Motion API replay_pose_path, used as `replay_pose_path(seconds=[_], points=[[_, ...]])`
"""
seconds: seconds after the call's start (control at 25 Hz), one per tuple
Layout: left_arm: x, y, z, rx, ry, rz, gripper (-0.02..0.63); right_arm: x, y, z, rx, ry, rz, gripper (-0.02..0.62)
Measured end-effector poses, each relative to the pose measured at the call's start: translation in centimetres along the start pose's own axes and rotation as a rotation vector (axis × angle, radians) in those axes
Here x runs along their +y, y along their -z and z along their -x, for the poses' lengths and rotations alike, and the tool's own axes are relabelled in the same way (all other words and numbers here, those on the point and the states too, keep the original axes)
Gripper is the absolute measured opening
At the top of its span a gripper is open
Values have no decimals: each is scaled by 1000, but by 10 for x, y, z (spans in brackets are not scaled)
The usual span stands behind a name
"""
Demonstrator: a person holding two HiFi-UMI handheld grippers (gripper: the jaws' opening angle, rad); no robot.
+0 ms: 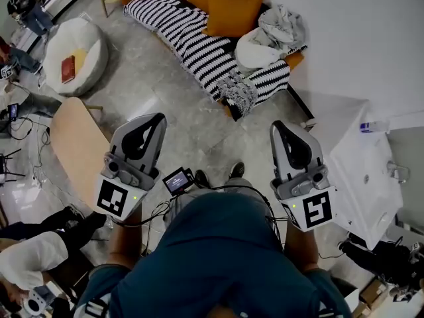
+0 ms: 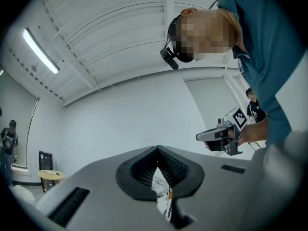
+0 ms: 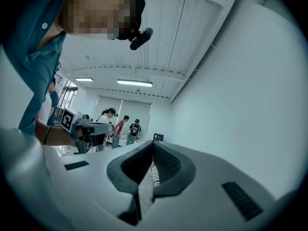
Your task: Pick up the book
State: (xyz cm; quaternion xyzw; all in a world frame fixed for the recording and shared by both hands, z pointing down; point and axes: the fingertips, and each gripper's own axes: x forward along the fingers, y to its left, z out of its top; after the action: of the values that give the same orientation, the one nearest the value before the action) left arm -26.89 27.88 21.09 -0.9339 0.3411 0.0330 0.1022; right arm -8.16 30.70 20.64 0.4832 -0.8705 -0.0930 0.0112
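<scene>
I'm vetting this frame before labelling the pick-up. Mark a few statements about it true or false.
1. The left gripper holds the red book. False: its fingers are together on nothing, and the book lies on the white beanbag.
2. The right gripper is shut and empty. True.
3. An orange cushion lies on the striped bedding. True.
4. The beanbag sits at the head view's lower right. False: it is at the upper left.
</scene>
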Motion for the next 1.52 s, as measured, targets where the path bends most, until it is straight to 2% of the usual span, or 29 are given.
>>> replay_pose_path(seconds=[0.4,0.56,0.64,0.92,1.2,1.32,1.52], points=[[-26,13,-70,36,-50,-18,2,-71,24,2,-22,-76,-18,14],[-40,13,-102,45,-77,-39,2,-104,33,5,-18,-98,-76,14],[-47,13,-116,43,-90,-45,2,-119,36,7,-31,-112,-72,14],[-54,19,-139,68,-107,-42,2,-144,47,7,-20,-129,-109,14],[-35,21,-144,61,-88,-37,2,-145,51,-9,-10,-110,-96,14],[-16,25,-144,61,-71,-30,2,-143,44,-23,-41,-93,-50,14],[19,23,-145,31,-40,-33,2,-136,44,-51,-16,-54,-62,14]])
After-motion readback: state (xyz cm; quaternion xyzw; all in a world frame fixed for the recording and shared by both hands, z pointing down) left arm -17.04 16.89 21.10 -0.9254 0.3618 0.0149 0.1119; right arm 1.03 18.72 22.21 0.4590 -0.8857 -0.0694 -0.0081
